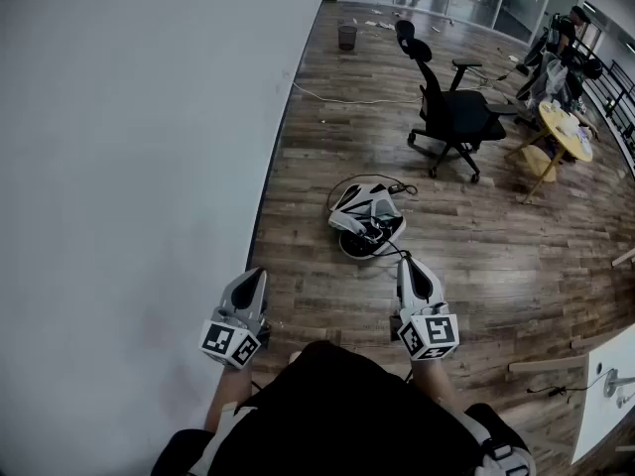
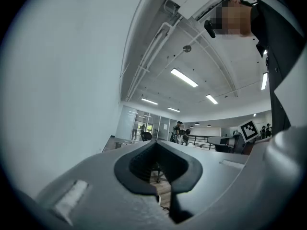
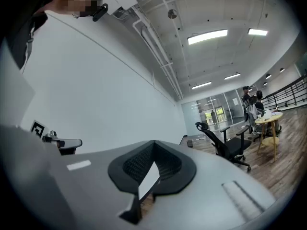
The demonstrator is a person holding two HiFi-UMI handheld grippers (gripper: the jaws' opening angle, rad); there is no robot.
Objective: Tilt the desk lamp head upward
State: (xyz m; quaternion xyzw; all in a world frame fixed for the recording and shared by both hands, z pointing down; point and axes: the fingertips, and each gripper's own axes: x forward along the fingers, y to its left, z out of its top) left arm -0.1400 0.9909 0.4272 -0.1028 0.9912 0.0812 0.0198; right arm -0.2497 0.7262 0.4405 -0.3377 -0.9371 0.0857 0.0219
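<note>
Both tools are closed, with the jaws pressed together and nothing between them. The left tool (image 1: 255, 279) and the right tool (image 1: 409, 266) are held level in front of the person, side by side and well apart from each other. They point along a white wall (image 1: 129, 167) and over a wooden floor (image 1: 496, 266), not toward any lamp.

The desk lamp I cannot find with certainty. At the lower right corner of the head view there is the corner of a white desk (image 1: 598, 419). On it stands a small grey metal part (image 1: 613, 383) that may belong to the lamp, but it is too small to say. If so, the lamp is well to the right of both tools and the task is not yet begun.

I see several risks. First, the person must turn to the right. On the floor near the feet lie a white and black device (image 1: 367, 224) with its cable (image 1: 395, 250), and a loose plank (image 1: 547, 365) lies near the desk; a step there could catch on them. Second, closed jaws cannot take the lamp head. If they only push it, the tool could slide off, or the whole lamp could shift or tip instead of its hinge turning. Third, opening the jaws late, close to the head, could knock it.
</note>
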